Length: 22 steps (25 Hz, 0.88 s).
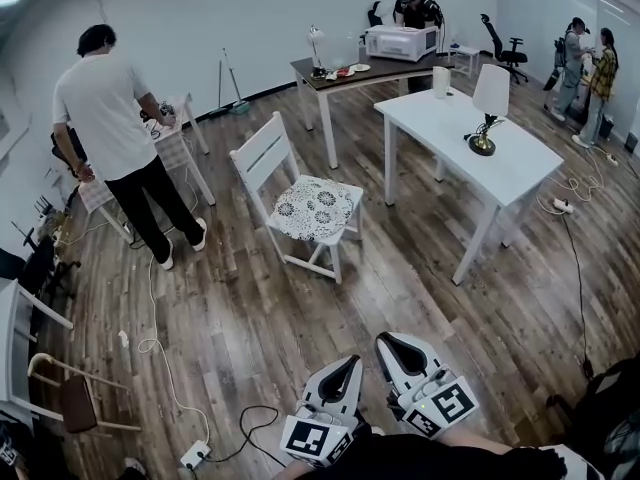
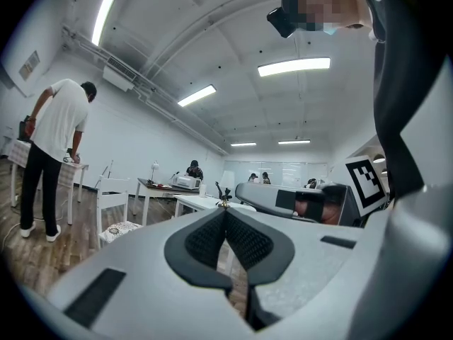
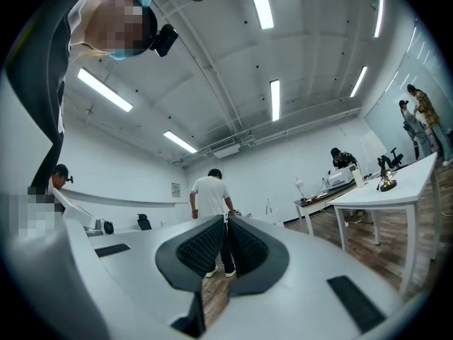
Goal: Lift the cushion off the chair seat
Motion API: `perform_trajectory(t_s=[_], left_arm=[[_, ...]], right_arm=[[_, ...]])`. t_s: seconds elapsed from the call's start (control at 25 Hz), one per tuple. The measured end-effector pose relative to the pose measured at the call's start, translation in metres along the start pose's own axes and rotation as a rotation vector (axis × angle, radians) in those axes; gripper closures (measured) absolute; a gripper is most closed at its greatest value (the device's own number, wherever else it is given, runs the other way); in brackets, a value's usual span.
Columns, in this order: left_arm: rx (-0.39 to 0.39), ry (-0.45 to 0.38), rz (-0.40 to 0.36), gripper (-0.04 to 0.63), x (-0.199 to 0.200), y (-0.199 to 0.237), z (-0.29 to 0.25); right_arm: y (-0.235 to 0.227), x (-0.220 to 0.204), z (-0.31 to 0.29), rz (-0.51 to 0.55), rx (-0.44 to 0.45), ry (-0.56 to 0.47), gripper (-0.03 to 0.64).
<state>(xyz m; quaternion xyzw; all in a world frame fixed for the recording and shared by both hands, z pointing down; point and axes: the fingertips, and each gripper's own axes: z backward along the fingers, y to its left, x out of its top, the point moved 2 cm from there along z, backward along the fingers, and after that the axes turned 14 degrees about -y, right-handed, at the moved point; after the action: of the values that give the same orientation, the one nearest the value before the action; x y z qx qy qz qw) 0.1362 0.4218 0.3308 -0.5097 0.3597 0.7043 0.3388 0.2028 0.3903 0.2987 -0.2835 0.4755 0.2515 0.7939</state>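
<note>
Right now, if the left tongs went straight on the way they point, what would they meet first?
Probably the white table, about under its lamp; bare floor lies before it. The chair with the cushion sits left of that line. Depth is unclear.

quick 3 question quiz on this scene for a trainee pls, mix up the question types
1. True or false: the cushion lies on the seat of the white chair.
2. The lamp stands on: A) the white table; B) the floor; C) the microwave.
3. Fill in: the jaws of the left gripper and the right gripper are both ____, with nothing between them.

Key: 1 true; 2 A; 3 shut.
</note>
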Motion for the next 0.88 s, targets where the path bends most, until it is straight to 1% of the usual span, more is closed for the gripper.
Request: perform_trajectory(t_s=[0.08,0.24,0.48,0.68,0.88], left_arm=[[0.005,-0.02,0.008,0.594,0.001,0.012,-0.008],[0.012,0.01,0.003,0.594,-0.002,0.042,-0.023],[-0.015,-0.002,0.012,0.594,0.003,0.083,-0.058],[-0.017,0.004,0.005,0.594,0.01,0.127,-0.083],[-0.034,0.012,0.008,0.594,0.011,0.165,-0.105]], right_arm=[[-0.003,-0.006,-0.011,0.0,0.003,0.007,0.584],[-0.012,-0.019,-0.039,0.002,0.011,0.013,0.584],[-0.032,-0.034,-0.088,0.003,0.003,0.021,0.584],[-0.045,-0.045,-0.133,0.006,-0.01,0.016,0.584],[-0.057,-0.058,-0.171,0.012,-0.022,0.006,0.584]])
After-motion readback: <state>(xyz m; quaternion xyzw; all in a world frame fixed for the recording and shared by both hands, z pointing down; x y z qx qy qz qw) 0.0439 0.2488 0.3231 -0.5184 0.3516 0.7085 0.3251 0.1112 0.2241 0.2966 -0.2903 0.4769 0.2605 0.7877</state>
